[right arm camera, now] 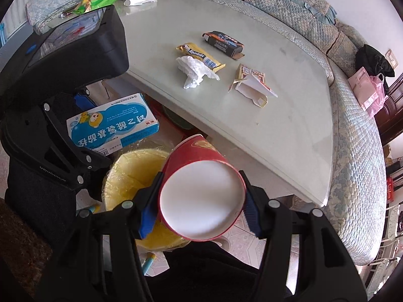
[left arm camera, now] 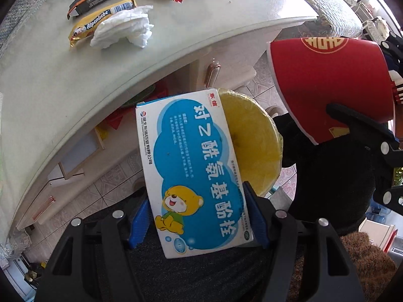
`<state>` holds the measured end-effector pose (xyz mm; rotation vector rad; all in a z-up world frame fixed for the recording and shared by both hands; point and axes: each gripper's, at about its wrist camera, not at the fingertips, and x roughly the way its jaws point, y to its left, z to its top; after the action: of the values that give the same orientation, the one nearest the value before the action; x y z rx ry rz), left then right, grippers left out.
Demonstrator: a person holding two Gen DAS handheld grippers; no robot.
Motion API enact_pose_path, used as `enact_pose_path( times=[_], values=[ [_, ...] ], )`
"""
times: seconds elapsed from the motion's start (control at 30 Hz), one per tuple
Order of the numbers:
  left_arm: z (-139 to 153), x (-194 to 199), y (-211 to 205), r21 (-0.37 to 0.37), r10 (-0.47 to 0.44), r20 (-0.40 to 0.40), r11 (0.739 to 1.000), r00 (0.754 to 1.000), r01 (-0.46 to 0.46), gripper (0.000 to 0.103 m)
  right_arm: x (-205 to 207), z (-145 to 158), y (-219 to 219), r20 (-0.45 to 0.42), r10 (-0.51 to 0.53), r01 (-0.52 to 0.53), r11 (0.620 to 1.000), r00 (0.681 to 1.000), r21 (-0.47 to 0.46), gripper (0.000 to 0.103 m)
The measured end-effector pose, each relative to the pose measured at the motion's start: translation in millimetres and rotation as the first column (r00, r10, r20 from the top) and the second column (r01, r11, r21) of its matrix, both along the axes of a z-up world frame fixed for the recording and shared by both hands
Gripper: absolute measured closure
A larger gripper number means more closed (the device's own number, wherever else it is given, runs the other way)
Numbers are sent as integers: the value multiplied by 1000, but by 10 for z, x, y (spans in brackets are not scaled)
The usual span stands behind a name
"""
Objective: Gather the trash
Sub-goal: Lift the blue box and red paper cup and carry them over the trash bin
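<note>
Hovering above the yellow-lined bin (right arm camera: 131,173), the left gripper (left arm camera: 199,216) is clamping a blue medicine box (left arm camera: 194,173) while the right gripper (right arm camera: 199,209) is clenching a red paper cup (right arm camera: 201,196).

- Left wrist view looks straight down along its gripper (left arm camera: 199,216), close above the yellow bin (left arm camera: 254,136).
- Right wrist view tilts down from just beside, facing the bench (right arm camera: 277,115).
- Both share bin, bench edge, scattered litter.
</note>
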<state>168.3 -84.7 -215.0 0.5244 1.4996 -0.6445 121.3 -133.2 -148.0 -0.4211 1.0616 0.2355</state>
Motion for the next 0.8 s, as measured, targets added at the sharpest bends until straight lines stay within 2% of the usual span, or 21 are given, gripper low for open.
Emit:
enact_pose_path(
  times=[0.13, 0.47, 0.8],
  values=[
    [-259, -69, -14, 6, -6, -6, 1000, 1000, 6, 38, -52, -245, -7, -22, -9, 9, 1000, 1000, 5, 46],
    [-983, -169, -61, -17, 14, -105, 1000, 994, -16, 38, 14, -921, -98, -129, -45, 49, 998, 991, 29, 46],
    [-1651, -101, -91, 29, 63, -176, 998, 982, -59, 38, 165, -1443, -94, -194, -53, 62, 997, 980, 39, 46]
  ],
)
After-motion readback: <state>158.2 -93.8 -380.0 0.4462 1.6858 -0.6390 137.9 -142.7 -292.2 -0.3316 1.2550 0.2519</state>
